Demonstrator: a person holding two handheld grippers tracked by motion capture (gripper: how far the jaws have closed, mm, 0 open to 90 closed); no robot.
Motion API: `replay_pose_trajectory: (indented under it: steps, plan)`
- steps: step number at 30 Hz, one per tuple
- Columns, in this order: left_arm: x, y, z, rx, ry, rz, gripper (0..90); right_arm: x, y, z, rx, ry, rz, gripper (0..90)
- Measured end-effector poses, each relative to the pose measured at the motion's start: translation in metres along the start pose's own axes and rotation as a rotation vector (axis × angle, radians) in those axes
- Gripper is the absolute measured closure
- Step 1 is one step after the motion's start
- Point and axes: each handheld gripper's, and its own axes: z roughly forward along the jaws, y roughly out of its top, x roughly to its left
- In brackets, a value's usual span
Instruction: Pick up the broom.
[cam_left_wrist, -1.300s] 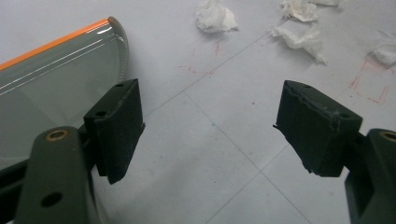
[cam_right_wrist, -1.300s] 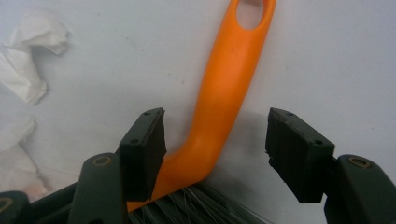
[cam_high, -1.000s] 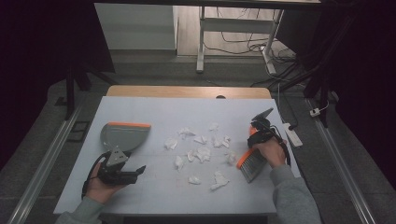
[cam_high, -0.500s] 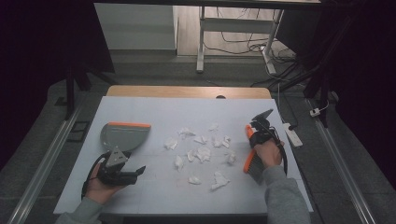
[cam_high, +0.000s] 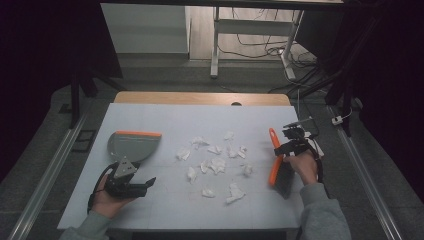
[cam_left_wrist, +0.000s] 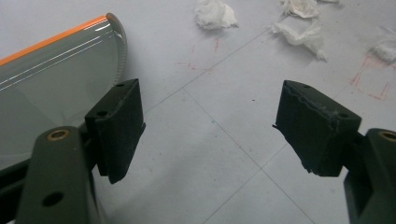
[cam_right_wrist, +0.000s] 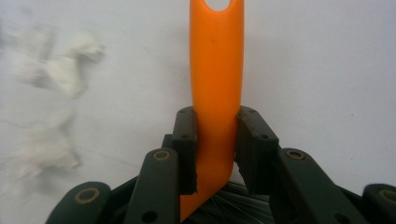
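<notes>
Jaws of the right gripper (cam_right_wrist: 215, 144) are pinching the orange plastic brush handle (cam_right_wrist: 215, 70), lying right of the crumpled white paper scraps (cam_high: 215, 165); the left gripper (cam_left_wrist: 210, 135), left of the scraps, is gaping empty.

Counted on the table (cam_high: 150, 210): one grey dustpan (cam_high: 131, 145) at left, one orange-handled brush (cam_high: 278, 165) at right, and about a dozen crumpled white paper scraps (cam_high: 216, 164) between them.

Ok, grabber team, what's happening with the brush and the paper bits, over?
Right gripper shut on brush. Left gripper open beside dustpan. Paper scraps scattered between, nothing blocking.
</notes>
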Motion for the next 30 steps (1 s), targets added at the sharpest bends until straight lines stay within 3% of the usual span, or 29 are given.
replay_pose_trajectory:
  steps: [4, 5, 6, 8, 13, 30]
  plan:
    - [0.0, 0.0, 0.001, 0.0, 0.002, -0.004, 24.6, -0.004, -0.005, -0.013, -0.056, 0.055, -0.001, 70.6]
    - [0.001, 0.0, 0.001, 0.001, 0.002, -0.005, 24.7, -0.005, -0.008, -0.021, -0.083, 0.1, 0.001, 70.7]
    - [0.001, 0.0, 0.002, 0.002, 0.002, -0.007, 24.7, -0.005, -0.008, -0.021, -0.083, 0.1, 0.001, 70.7]
    - [0.001, 0.0, 0.002, 0.003, 0.004, -0.008, 24.6, -0.007, -0.014, -0.032, -0.16, 0.142, 0.0, 70.7]
    - [0.001, 0.0, 0.002, 0.001, 0.004, -0.01, 24.8, -0.01, -0.024, -0.046, -0.257, 0.213, 0.006, 70.6]
    - [0.001, 0.002, 0.006, 0.001, 0.014, -0.01, 24.9, 0.0, -0.031, -0.076, -0.573, 0.28, -0.041, 70.6]
